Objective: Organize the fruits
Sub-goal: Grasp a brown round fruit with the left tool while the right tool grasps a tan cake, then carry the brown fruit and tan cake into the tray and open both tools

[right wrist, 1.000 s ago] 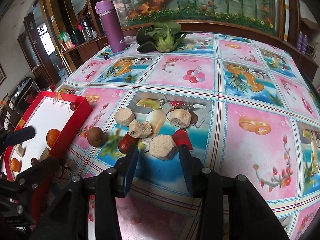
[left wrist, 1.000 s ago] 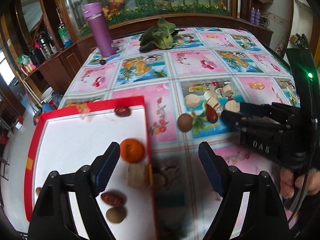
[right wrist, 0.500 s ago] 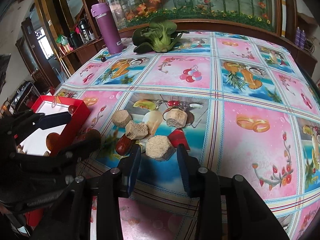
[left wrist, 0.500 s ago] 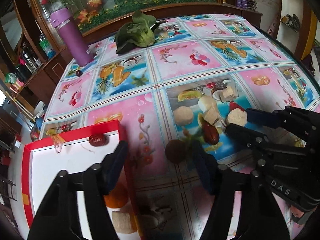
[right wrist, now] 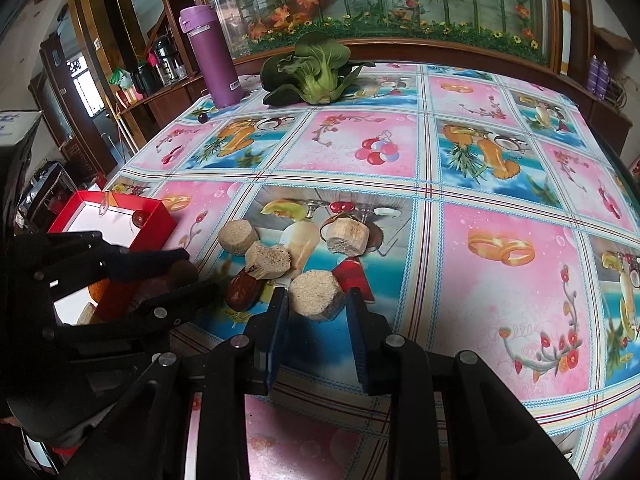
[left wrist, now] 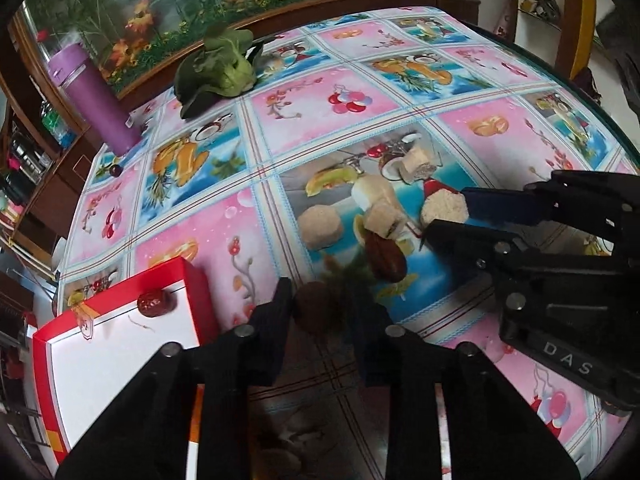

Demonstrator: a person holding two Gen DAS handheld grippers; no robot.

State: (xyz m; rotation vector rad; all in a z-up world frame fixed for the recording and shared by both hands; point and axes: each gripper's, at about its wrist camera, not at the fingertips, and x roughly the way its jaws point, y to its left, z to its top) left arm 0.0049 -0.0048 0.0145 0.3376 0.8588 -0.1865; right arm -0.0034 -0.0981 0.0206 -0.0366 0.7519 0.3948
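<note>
Both claws sit spread on the worktop, left claw [left wrist: 324,312] around the round brown fruit [left wrist: 314,306], right claw [right wrist: 318,312] straddling the tan chunk [right wrist: 316,300], so either piece may roll or nudge the date [right wrist: 242,290]

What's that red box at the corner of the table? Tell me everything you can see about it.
The red box is a shallow, open rectangular tray, cardboard by the look, with bright red walls and a plain white floor. It lies flat on the patterned tablecloth near the table's edge. A dark red date rests inside at its far wall, and an orange fruit shows in the right view behind the left hand-held gripper, which hovers just beside the box without touching it.
</note>
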